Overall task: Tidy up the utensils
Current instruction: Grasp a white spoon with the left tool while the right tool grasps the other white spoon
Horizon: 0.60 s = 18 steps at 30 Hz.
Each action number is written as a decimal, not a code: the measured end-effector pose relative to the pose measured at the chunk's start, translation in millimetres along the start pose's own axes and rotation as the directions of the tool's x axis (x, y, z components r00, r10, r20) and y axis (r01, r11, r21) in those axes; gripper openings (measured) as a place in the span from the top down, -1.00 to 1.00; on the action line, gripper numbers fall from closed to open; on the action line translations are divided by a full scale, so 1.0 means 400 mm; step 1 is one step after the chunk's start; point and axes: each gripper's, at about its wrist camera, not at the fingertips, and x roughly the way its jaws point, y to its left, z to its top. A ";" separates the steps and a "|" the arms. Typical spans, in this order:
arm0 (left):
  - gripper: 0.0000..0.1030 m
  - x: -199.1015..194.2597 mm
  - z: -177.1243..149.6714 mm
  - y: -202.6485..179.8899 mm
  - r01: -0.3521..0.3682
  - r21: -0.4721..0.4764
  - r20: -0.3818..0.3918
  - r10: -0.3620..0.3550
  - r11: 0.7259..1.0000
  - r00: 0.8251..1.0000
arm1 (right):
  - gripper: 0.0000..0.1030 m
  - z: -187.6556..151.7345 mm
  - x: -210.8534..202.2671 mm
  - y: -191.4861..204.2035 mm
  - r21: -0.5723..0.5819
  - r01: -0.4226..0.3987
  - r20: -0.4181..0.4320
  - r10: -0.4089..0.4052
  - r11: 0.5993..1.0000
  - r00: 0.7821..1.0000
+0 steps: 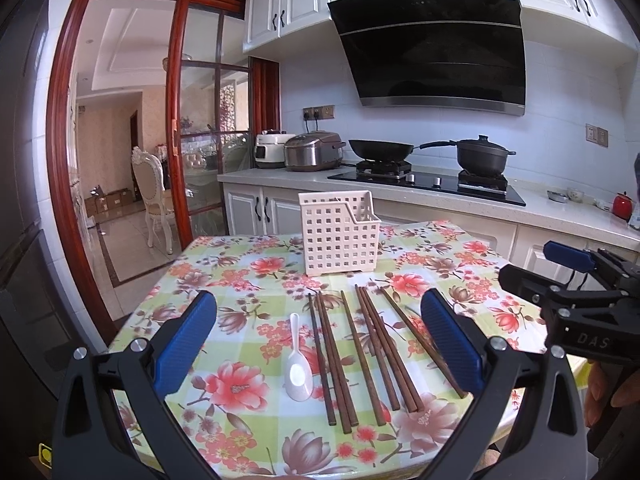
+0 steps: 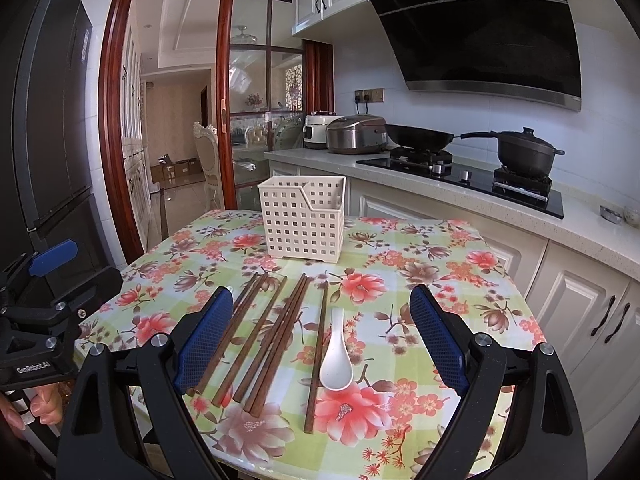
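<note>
A small table covered with a floral tablecloth (image 1: 248, 264) stands in a kitchen; both grippers hang over its near edge with nothing between their blue pads; the left gripper (image 1: 318, 344) has its jaws spread wide, and the right gripper (image 2: 320, 340) is spread just as wide; each appears at the margin of the other's view, the right one at the right side of the left wrist view, the left one at the left side of the right wrist view, with a person's fingers (image 2: 46, 404) wrapped on its handle

On the cloth lie several dark wooden chopsticks (image 1: 362, 356), laid roughly parallel and running from near to far, some touching in small bundles, others slightly apart; a white ceramic spoon (image 1: 298, 372) lies bowl-up at the left end of the row in the left wrist view, just beside the nearest chopstick but not touching it; in the right wrist view the same spoon (image 2: 337, 364) sits among the chopsticks (image 2: 268, 336), with one stick on its left and the rest further left

At the far side of the table stands a white perforated utensil basket (image 1: 340, 236), upright, with an inner divider showing at its top; it is apart from the chopstick tips; whether anything is inside it cannot be told

Behind the table runs a counter with a black hob (image 1: 424, 182) carrying a wok (image 1: 380, 148) and a lidded pot (image 1: 482, 154), and two rice cookers (image 1: 314, 152) to the left
</note>
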 end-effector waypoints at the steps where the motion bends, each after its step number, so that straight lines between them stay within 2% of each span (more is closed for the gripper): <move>1: -0.92 0.007 0.000 0.005 0.008 -0.006 -0.010 -0.008 1.000 1.000 | -0.65 -0.003 0.006 -0.002 0.004 0.001 -0.006 0.000 1.000 1.000; 13: -0.92 0.139 -0.039 0.065 -0.006 -0.070 -0.174 -0.006 0.998 0.985 | -0.65 -0.040 0.152 -0.056 0.039 -0.005 -0.147 0.011 0.999 0.989; 18: -0.91 0.246 -0.052 0.084 0.009 -0.079 -0.322 -0.034 0.997 0.946 | -0.57 -0.035 0.239 -0.069 0.023 -0.032 -0.229 0.037 0.999 0.973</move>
